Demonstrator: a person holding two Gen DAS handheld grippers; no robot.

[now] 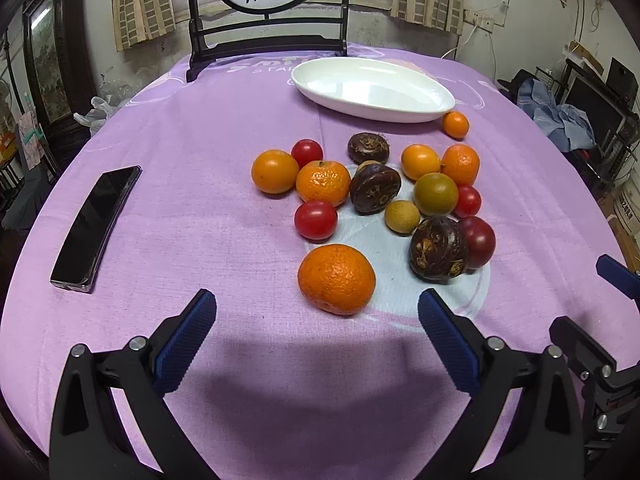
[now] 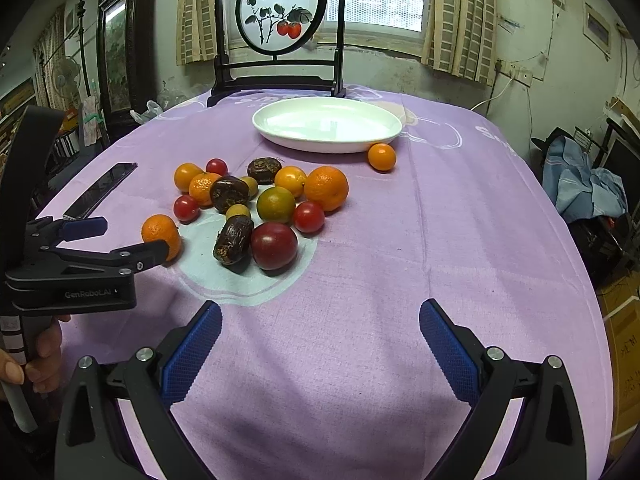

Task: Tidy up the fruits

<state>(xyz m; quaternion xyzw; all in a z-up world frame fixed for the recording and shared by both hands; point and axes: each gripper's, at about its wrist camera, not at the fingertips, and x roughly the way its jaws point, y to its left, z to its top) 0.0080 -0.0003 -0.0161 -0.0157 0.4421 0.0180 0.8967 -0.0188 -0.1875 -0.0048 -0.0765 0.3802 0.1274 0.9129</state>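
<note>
A pile of fruit lies mid-table on a purple cloth: tangerines, red tomatoes, dark brown water chestnuts and small yellow fruits. A white oval plate [image 1: 372, 88] [image 2: 326, 123] stands empty behind it. One small orange [image 1: 455, 124] [image 2: 381, 156] lies by the plate's right end. My left gripper [image 1: 316, 308] is open, just short of the nearest tangerine [image 1: 336, 279] [image 2: 161, 233]. It also shows in the right wrist view [image 2: 128, 236], open. My right gripper [image 2: 320, 316] is open and empty, in front of a dark red tomato [image 2: 274, 245].
A black phone [image 1: 94, 229] [image 2: 100, 192] lies on the left of the table. A framed round persimmon painting [image 2: 280, 8] stands at the table's far edge. Furniture and clutter surround the table.
</note>
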